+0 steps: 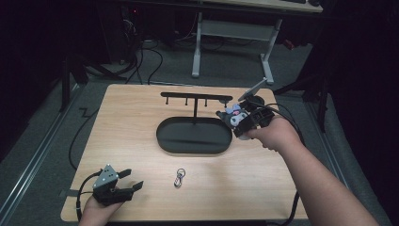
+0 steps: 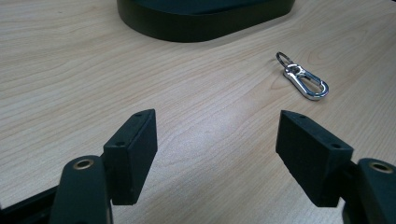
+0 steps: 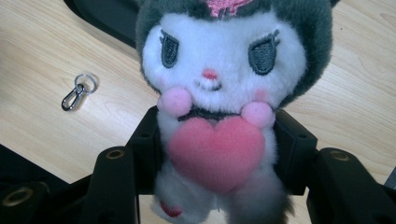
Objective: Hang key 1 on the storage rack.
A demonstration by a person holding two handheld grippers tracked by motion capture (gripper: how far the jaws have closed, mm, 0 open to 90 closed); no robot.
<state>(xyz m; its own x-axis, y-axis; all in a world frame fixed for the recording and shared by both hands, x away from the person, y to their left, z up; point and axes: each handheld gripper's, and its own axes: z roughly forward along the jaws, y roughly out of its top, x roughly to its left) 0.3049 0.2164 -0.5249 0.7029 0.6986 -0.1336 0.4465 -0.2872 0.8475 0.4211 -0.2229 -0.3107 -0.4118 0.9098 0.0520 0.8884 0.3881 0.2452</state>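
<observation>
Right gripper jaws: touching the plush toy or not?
Touching. The right gripper view shows the right gripper with both black jaws pressed into the plush toy's body from either side, no gap on either flank.

A small plush toy (image 3: 217,93), white-faced with a dark grey hood and pink heart, faces the right gripper's camera upright, at the table's far right.

A light wooden table (image 1: 141,117) is carrying a black oval tray (image 1: 194,135) with an upright hook stand near its middle, and a small metal key clip (image 1: 179,177) is lying in front of the tray.
</observation>
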